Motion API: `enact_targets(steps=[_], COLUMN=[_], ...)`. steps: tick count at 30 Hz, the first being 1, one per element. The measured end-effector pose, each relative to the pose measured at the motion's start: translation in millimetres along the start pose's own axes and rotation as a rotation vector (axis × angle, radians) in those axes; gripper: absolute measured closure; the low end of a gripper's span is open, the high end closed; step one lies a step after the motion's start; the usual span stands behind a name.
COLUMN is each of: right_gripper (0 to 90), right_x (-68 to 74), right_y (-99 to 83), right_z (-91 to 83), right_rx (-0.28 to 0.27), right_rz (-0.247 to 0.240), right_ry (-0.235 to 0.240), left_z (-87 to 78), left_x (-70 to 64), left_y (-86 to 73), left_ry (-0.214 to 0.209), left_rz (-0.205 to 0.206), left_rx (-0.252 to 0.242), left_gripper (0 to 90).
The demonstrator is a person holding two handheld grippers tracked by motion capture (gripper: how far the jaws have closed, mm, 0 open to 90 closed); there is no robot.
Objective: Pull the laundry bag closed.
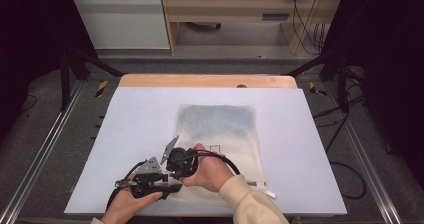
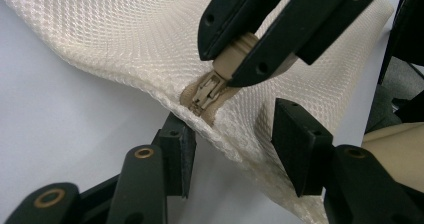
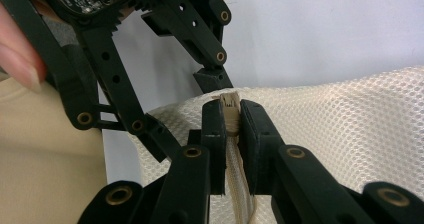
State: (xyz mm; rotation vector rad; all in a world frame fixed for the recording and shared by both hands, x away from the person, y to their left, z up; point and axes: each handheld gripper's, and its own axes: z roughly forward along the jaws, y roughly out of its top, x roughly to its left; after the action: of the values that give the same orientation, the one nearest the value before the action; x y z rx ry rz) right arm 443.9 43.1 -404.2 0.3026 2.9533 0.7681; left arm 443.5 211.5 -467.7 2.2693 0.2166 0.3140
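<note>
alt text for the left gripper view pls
The right gripper pinches the beige zipper pull at the edge of a cream mesh bag. The left gripper sits open, its jaws straddling the bag's edge just below, over a white table.

A cream mesh bag lies flat on the table, bluish contents showing through its far half; its near corner is lifted and rumpled, where a tan zipper pull sits at the seam's end.
</note>
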Motion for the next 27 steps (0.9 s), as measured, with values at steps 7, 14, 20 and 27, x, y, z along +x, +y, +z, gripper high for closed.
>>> enact_targets(steps=[7,14,20,27], right_gripper=[81.8,81.8,81.7,81.7], right_x=[-0.1,-0.5,-1.0,-0.8], right_y=[-0.2,-0.2,-0.4,-1.9], right_z=[0.0,0.0,-0.4,0.0], right_rx=[0.002,-0.001,-0.004,-0.005], right_rz=[-0.001,0.001,0.005,0.005], right_ry=[0.002,0.003,-0.003,-0.004], left_z=[3.8,4.8,4.4,5.2], left_x=[2.5,3.6,3.8,3.3], left_y=[-0.6,0.0,-0.1,0.1], left_ry=[-0.009,-0.008,-0.007,-0.006], left_rz=[-0.005,0.005,0.005,0.007], left_rx=[-0.002,0.006,0.01,0.02], left_gripper=[55.9,59.4,62.2,66.8])
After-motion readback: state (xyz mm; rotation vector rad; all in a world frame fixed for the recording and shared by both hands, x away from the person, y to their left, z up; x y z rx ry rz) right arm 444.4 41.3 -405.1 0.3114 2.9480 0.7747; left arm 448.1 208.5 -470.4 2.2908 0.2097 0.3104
